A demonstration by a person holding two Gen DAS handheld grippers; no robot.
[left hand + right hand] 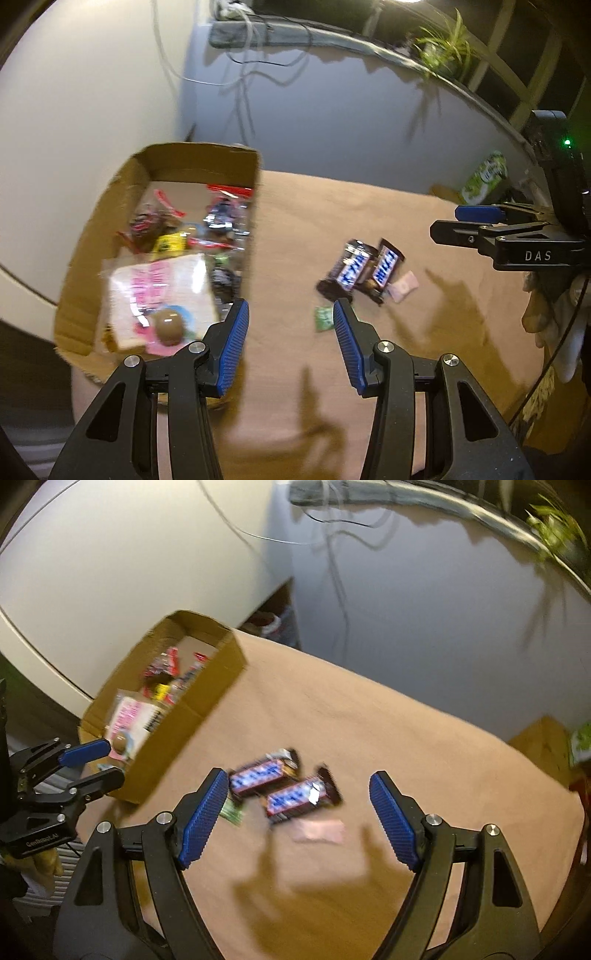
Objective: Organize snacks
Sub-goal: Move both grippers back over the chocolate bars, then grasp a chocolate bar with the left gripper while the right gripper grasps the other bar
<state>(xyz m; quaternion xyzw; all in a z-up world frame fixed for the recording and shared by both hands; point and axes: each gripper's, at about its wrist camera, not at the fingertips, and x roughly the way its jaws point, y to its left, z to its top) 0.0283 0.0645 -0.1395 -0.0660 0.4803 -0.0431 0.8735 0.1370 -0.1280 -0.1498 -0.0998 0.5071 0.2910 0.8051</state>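
Claws, left (291, 314) and right (299, 786), gape empty; two chocolate bars (360, 271) lie loose.

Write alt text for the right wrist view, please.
Open right tongs hover over two dark chocolate bars lying side by side on a tan tabletop, with a small green packet and pink packet beside them. A cardboard box of snacks sits left, near the left tongs.
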